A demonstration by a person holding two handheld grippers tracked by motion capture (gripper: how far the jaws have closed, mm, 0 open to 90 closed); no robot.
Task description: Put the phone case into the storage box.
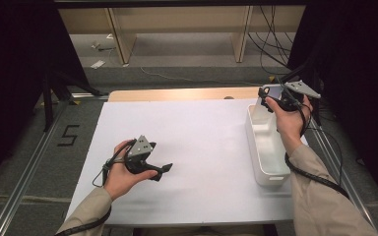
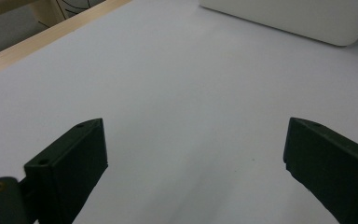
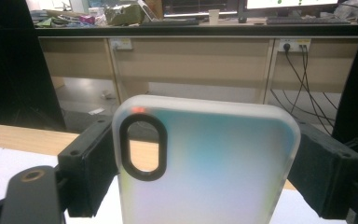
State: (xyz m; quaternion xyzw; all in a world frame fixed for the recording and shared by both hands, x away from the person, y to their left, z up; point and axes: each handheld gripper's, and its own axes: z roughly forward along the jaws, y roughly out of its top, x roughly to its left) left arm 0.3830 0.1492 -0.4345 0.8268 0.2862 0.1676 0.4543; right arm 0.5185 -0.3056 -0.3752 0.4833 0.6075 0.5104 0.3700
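Observation:
My right gripper (image 1: 268,98) is raised over the far end of the white bin (image 1: 267,162) at the right of the table. It is shut on a translucent phone case (image 3: 205,158) with a black-ringed camera cutout; both black pads (image 3: 88,168) press its long edges. The phone case (image 1: 271,91) shows as a pale patch by the hand. My left gripper (image 1: 165,169) rests low over the white sheet (image 1: 202,142) at the near left, pointing right. Its jaws stand wide apart with nothing between the pads (image 2: 81,163).
The white bin's wall (image 2: 284,16) lies ahead of the left gripper. A wooden table edge (image 1: 177,93) runs behind the sheet. Beyond it stand shelving legs (image 1: 120,39) and loose cables (image 1: 270,39) on the floor. Dark curtains flank both sides.

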